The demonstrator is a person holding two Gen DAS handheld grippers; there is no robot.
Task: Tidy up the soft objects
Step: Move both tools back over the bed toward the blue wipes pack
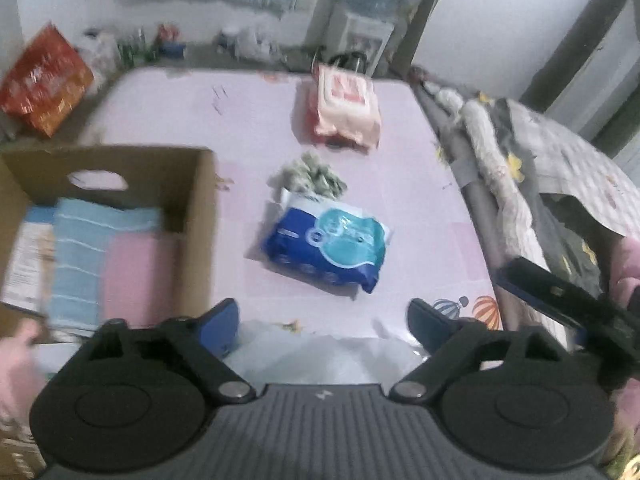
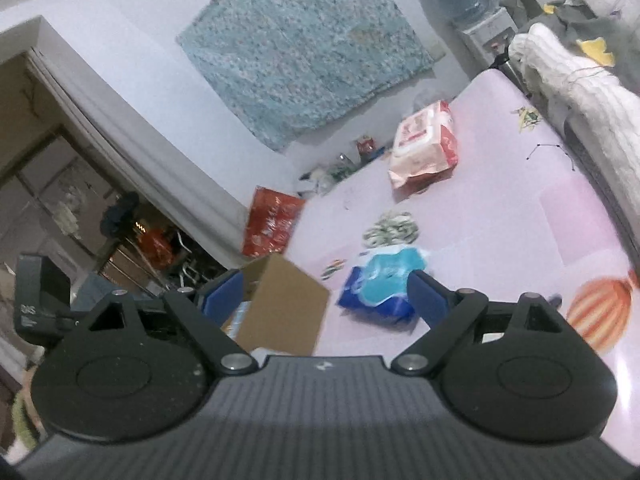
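In the left wrist view my left gripper (image 1: pixel 324 320) stands open over the near edge of the pink table (image 1: pixel 256 128), and a crumpled clear plastic bag (image 1: pixel 320 354) lies low between its fingers, untouched by the pads. To its left is a cardboard box (image 1: pixel 192 208) holding a blue striped towel (image 1: pixel 80 248) and a pink cloth (image 1: pixel 140 276). A blue wipes pack (image 1: pixel 328 248), a grey-green crumpled cloth (image 1: pixel 312 178) and a pink wipes pack (image 1: pixel 346 112) lie on the table beyond. My right gripper (image 2: pixel 324 294) is open and empty, tilted, facing the box (image 2: pixel 280 304) and the blue pack (image 2: pixel 380 284).
A red bag (image 1: pixel 44 80) stands on the floor past the table's far left corner. A bed with bedding (image 1: pixel 540 168) runs along the table's right side. A water dispenser (image 1: pixel 360 36) stands behind the table. Small clutter lines the back wall.
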